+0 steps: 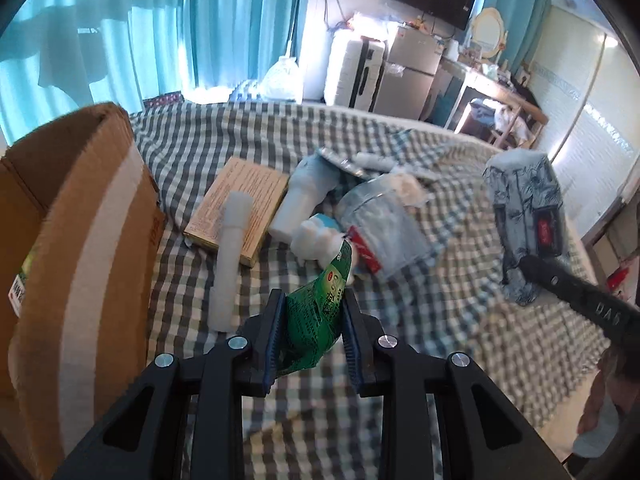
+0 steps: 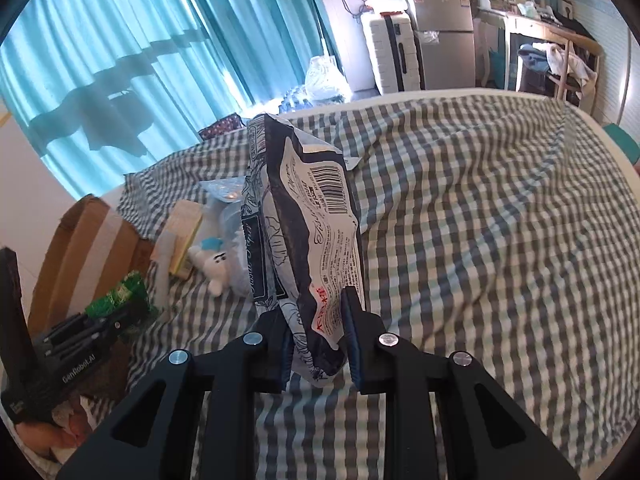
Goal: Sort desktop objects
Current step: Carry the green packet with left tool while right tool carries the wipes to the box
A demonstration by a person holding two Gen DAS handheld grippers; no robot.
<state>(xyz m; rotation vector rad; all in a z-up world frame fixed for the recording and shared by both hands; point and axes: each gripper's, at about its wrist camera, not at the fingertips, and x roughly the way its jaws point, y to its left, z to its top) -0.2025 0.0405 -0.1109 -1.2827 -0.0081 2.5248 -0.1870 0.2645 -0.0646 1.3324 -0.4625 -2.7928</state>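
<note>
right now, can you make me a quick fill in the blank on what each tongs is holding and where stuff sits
1. The left tongs are shut on a ____ packet.
2. The right tongs grip a floral tissue pack whose ____ faces the camera.
3. The white tube lies partly on the ____ box.
4. The cardboard box stands to the ____ of the left tongs.

Missing: green; barcode; yellow; left

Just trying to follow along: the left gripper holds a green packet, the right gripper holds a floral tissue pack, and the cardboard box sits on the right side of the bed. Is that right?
Not quite. The cardboard box sits on the left side of the bed, as the left wrist view shows. The rest holds: the left gripper holds the green packet, and the right gripper holds the floral tissue pack.
</note>
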